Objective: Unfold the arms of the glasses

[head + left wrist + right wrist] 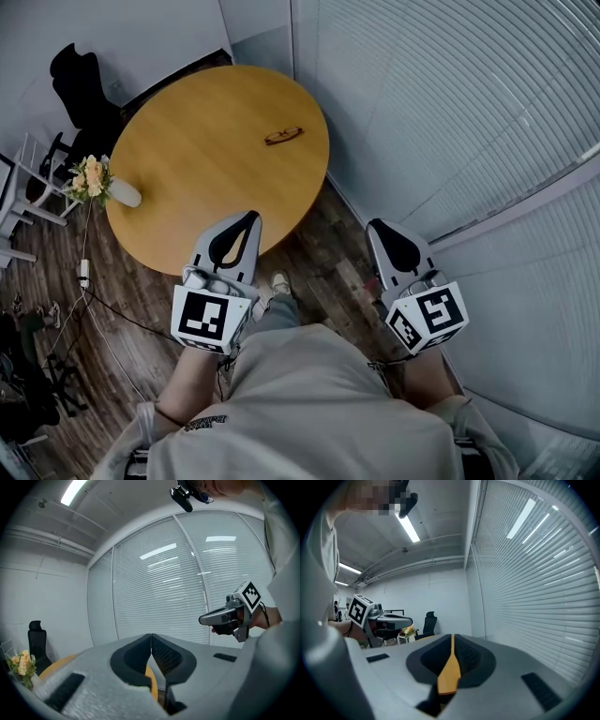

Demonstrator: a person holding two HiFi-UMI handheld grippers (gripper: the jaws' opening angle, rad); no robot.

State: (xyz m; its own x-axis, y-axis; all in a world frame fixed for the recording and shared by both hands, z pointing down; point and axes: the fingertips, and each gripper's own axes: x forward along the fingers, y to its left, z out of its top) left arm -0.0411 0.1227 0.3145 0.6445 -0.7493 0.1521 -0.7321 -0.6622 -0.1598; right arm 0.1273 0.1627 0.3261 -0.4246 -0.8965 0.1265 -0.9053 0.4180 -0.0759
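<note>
Thin brown-rimmed glasses lie across the table, well beyond your left gripper and right gripper, both with jaws together, holding nothing.

Glasses on the round table too small for any sight of their arms

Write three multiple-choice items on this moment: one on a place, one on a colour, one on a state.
1. Where do the glasses lie? A on the table; B on a shelf; C in a claw.
2. What colour is the office chair? A white; B black; C red.
3. How do the left claw and right claw stand? A both open; B one shut on the glasses; C both shut, empty.
Answers: A, they rest on the tabletop's far side; B, it is black all over; C, each claw's jaws meet on nothing.
</note>
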